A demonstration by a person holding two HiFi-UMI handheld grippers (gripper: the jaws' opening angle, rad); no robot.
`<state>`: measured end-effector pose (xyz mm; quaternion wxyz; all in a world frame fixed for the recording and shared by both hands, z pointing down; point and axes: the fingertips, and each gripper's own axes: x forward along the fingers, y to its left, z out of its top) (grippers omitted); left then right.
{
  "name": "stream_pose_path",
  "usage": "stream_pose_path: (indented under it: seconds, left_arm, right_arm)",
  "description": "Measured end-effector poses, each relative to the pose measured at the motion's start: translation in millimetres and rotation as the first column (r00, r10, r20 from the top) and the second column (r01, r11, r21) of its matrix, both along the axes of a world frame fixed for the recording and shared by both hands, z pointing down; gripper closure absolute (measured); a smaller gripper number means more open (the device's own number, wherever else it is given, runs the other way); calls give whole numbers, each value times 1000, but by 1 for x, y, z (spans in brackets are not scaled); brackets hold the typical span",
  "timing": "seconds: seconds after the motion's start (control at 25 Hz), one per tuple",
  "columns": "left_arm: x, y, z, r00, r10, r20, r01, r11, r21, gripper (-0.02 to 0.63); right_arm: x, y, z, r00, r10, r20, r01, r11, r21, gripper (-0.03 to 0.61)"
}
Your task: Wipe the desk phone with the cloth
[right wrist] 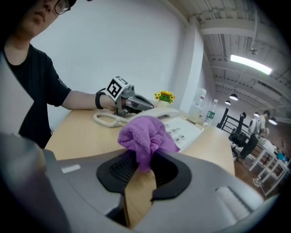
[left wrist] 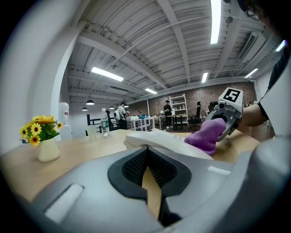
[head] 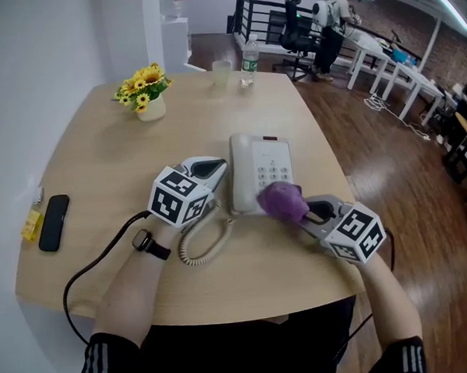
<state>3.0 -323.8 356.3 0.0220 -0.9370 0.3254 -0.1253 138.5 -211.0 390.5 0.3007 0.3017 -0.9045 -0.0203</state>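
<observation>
The white desk phone (head: 262, 168) lies in the middle of the round wooden table (head: 97, 175), its coiled cord (head: 201, 240) looping toward me. My right gripper (head: 303, 217) is shut on a bunched purple cloth (head: 281, 201), which rests on the phone's near right corner below the keypad. In the right gripper view the cloth (right wrist: 144, 136) sticks up out of the jaws in front of the phone (right wrist: 182, 125). My left gripper (head: 216, 168) is at the phone's left side by the handset, jaws shut with nothing between them; the phone (left wrist: 163, 139) lies just ahead of it.
A vase of yellow flowers (head: 147, 92) stands at the far left. A black handset-like device (head: 52, 222) and a yellow item (head: 33, 224) lie near the left edge. A cup (head: 221, 72) and a water bottle (head: 249, 61) stand at the far edge.
</observation>
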Motion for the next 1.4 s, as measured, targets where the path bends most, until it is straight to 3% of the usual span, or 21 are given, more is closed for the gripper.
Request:
stream_pose_path:
  seconds: [0.24,0.4,0.56,1.04,1.4]
  left_arm:
    - [0,0,1,1000,-1,-5,1,1000,-4,620]
    - [0,0,0,1000,1,-7,-1,1000,-8,620]
    - [1,0,0,1000,4,-4,-4,1000,-7,620]
    - [0,1,-1,1000,1,2,-1,1000,-2,620]
    - [1,1,-1,1000,0,6,-1,1000,3,620]
  right_arm:
    - [1,-83,-63,987,108,117,-117,990,77,482]
    - [-5,-142,-68,979,189,71,-195,977,91,482]
    - [-11,-164,-37,978,207,-30,-206,978,32,482]
    - [-32,-52,-1,997,0,-79,1,1000,12,482]
    - [-33,9,11,990,-82,-116,83,997,4,482]
